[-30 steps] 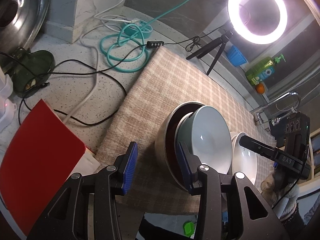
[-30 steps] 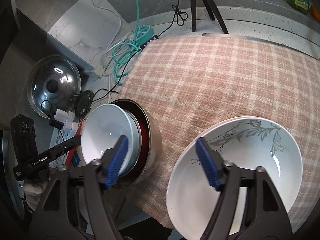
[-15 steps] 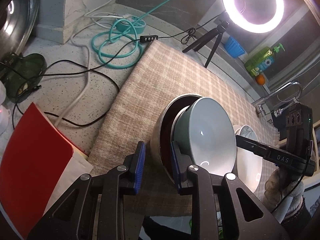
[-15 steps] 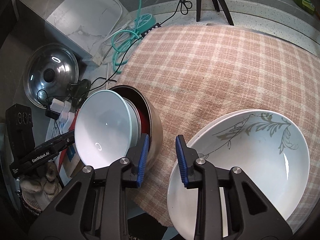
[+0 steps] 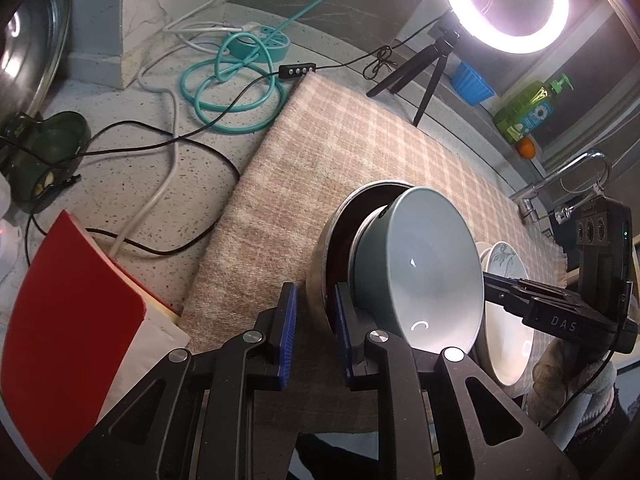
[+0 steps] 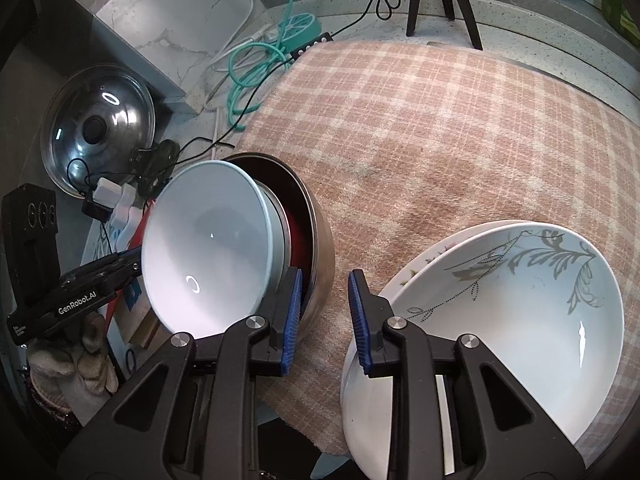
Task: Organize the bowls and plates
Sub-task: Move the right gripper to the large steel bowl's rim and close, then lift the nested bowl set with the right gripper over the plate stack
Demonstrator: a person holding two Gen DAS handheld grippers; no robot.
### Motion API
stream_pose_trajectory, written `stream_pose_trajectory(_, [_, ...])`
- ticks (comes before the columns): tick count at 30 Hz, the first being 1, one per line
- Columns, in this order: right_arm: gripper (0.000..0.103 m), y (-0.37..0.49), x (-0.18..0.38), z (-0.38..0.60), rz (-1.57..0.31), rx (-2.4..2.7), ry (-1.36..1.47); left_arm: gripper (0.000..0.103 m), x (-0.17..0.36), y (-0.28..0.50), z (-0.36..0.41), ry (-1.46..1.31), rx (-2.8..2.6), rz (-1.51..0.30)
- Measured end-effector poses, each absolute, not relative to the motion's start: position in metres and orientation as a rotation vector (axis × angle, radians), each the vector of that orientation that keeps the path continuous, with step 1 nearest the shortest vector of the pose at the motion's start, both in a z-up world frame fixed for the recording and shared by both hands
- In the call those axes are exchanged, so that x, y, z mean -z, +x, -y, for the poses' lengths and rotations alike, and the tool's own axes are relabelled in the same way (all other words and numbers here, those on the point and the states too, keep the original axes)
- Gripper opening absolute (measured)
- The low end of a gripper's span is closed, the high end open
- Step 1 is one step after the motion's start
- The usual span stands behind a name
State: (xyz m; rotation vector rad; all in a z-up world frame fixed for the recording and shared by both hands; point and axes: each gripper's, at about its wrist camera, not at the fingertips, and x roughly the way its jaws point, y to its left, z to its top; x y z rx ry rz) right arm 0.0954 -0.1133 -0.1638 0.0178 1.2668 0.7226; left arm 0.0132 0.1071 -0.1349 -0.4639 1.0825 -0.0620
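Left tongs (image 5: 314,334) clamped on steel pot (image 5: 320,256) rim, glossy teal bowl (image 5: 424,268) inside; right tongs (image 6: 322,316) apart beside 2 stacked leaf-print plates (image 6: 520,304) on checked cloth (image 6: 440,120).

"GenRobot.AI" on left gripper (image 6: 134,262); "DAS" on right gripper (image 5: 500,292)

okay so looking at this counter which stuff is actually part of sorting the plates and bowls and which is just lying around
Part of the job:
pale blue ceramic bowl
steel pot with red inside
white leaf-patterned bowl
plain white dish beneath it

Just lying about:
glass pot lid
coiled teal cable
red notebook
ring light
green soap bottle
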Motion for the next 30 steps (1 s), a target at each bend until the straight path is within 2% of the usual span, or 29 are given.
stream_pose_trajectory(5, [0.013, 0.096, 0.164, 0.110, -1.276, -0.736, 0.028, 0.010, 0.136, 0.014, -0.106, -0.472, 0.075, -1.086])
stream_pose_trajectory(6, [0.014, 0.096, 0.163, 0.109, -1.272, -0.733, 0.021, 0.007, 0.136, 0.015, -0.105, -0.471, 0.079, -1.087])
stream_pose_trajectory(17, [0.014, 0.096, 0.159, 0.113, -1.274, -0.720, 0.032, 0.007, 0.128, 0.016, -0.101, -0.474, 0.080, -1.080])
stream_pose_trajectory(30, [0.014, 0.097, 0.122, 0.151, -1.201, -0.691, 0.091, 0.007, 0.093, 0.024, -0.076, -0.447, 0.138, -1.005])
